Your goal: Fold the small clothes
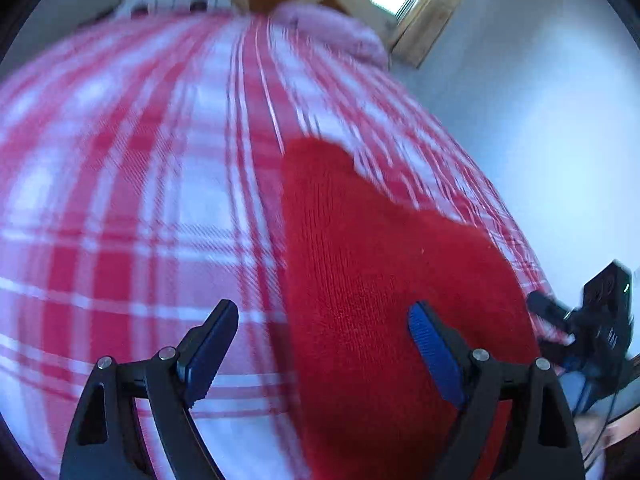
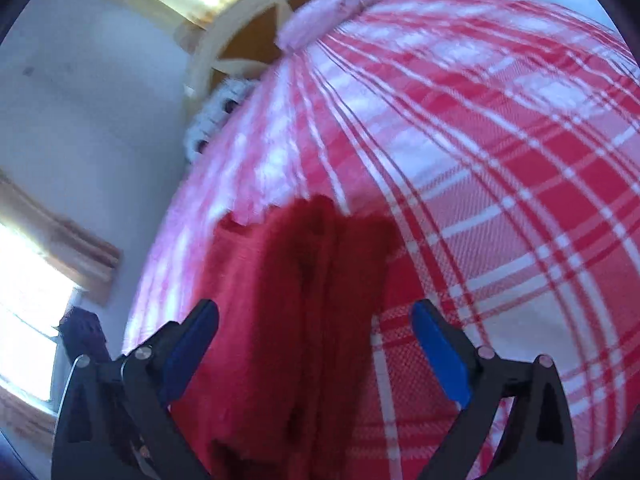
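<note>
Red knitted garment [image 1: 380,280] lying on red-and-white checked cloth [image 1: 140,180], both grippers poised above it.
Left wrist view: garment spreads from 12 to 5 o'clock; left gripper [image 1: 324,344] gapes wide, holding nothing, likely ready to pinch an edge. Right wrist view: garment [image 2: 288,300] bunched at centre; right gripper [image 2: 316,344] likewise spread, empty.

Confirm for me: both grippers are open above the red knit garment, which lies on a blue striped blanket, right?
Not quite. The blanket is red and white plaid, not blue striped, as both wrist views show. The rest holds: the left gripper and right gripper are open over the red knit garment.
</note>
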`<action>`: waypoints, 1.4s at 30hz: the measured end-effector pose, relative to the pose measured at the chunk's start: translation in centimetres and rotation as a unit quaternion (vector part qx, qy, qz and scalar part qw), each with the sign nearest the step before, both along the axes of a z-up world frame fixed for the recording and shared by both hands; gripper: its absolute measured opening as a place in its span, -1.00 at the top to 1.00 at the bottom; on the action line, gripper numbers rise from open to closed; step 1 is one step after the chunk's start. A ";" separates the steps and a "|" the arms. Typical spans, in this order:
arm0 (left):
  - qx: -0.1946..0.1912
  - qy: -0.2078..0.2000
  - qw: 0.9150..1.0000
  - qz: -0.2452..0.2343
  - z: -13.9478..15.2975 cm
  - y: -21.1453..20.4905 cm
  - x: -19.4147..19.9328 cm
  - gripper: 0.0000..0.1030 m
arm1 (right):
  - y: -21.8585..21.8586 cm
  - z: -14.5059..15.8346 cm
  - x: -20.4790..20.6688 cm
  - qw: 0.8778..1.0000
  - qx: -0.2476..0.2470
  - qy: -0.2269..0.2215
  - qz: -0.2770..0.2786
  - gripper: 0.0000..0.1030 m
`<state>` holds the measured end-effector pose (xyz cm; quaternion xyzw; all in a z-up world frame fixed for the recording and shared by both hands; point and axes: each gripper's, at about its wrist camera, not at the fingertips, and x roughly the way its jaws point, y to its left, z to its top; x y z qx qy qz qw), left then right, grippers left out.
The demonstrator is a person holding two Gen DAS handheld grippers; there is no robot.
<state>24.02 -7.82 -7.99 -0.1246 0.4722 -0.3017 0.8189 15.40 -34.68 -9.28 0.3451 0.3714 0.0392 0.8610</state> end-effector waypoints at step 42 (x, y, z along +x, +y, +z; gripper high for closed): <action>0.162 -0.194 0.959 0.126 8.3 11.9 -2.8 0.27 | 22.2 3.9 6.5 0.968 0.003 -0.137 0.210 0.16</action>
